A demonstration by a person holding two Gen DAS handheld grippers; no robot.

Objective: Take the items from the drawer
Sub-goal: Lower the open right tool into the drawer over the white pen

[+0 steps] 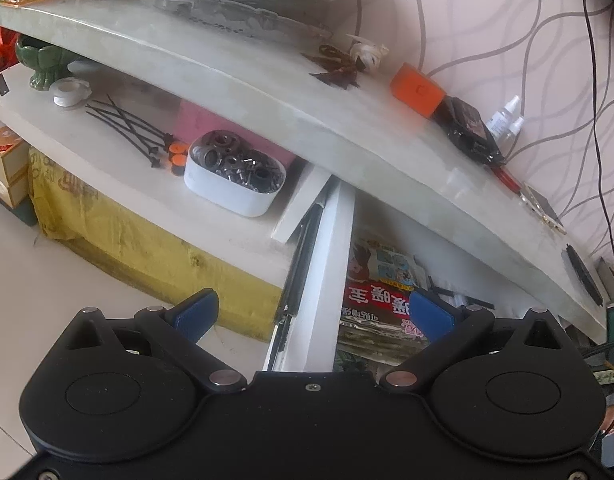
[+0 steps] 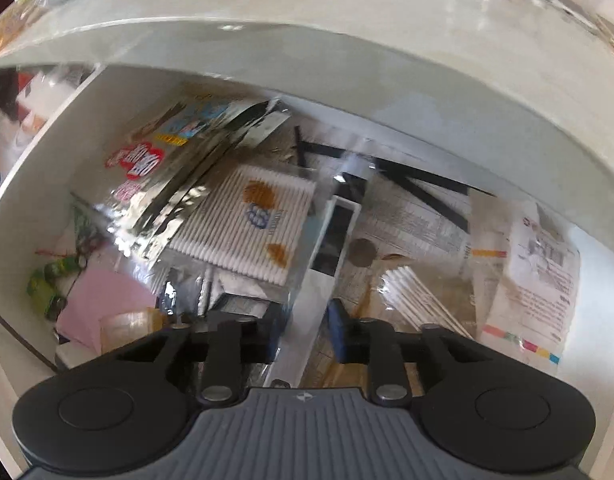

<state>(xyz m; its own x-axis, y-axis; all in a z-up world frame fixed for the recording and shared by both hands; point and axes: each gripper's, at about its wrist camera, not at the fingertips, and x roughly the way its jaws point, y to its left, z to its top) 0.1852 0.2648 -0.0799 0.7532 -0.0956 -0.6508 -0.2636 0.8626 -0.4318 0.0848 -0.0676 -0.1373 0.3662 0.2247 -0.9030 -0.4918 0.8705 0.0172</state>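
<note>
The white drawer (image 2: 47,184) stands pulled out under a pale countertop (image 2: 347,60). It holds foil packets (image 2: 179,184), a flat pack of cotton swabs (image 2: 247,220), a bag of loose swabs (image 2: 419,296) and a long white box with a dark window (image 2: 333,232). My right gripper (image 2: 307,330) points down into the drawer, its blue pads against the near end of that box. My left gripper (image 1: 313,314) hangs open, with nothing between its pads, over the drawer's white side wall (image 1: 327,260). A red-labelled packet (image 1: 379,304) shows inside.
On the shelf left of the drawer sit a white tub of metal parts (image 1: 235,180), black cable ties (image 1: 127,124) and a green ceramic piece (image 1: 43,64). A yellow bag (image 1: 147,248) lies below. An orange box (image 1: 417,90) and small bottles (image 1: 507,116) stand on the countertop.
</note>
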